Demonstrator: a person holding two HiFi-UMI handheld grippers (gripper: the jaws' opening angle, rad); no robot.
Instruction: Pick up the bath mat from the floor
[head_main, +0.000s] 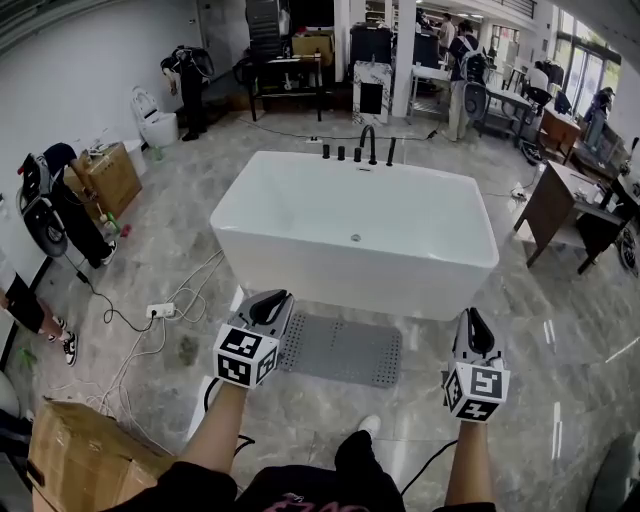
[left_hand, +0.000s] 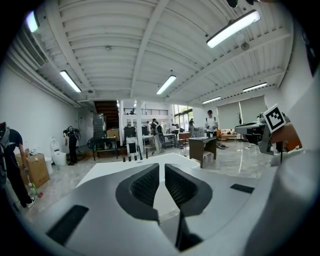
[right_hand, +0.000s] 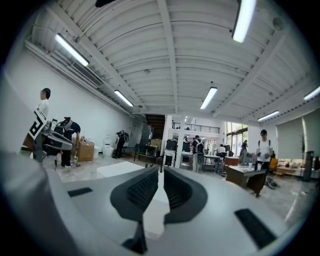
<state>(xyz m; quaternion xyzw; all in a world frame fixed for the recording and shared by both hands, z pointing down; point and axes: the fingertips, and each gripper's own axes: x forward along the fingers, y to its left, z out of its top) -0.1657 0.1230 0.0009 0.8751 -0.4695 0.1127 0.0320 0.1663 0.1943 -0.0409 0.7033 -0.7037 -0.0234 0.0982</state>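
We are holding the left gripper (head_main: 268, 304) and the right gripper (head_main: 472, 323) closed and empty, both pointing toward the white tub (head_main: 300, 255). The grey mat (head_main: 345, 350) is lying flat on the floor (head_main: 560, 330), below and between them, just beside the tub.

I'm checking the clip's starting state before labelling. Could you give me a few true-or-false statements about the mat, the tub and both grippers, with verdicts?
1. The grey bath mat lies flat on the floor in front of the white bathtub. True.
2. The left gripper is clamped on the mat. False: its jaws are shut on nothing, up off the floor.
3. The right gripper is shut and empty. True.
4. The bathtub is full of water. False: it is dry, with its drain showing.
5. Black taps stand on the tub's far rim. True.
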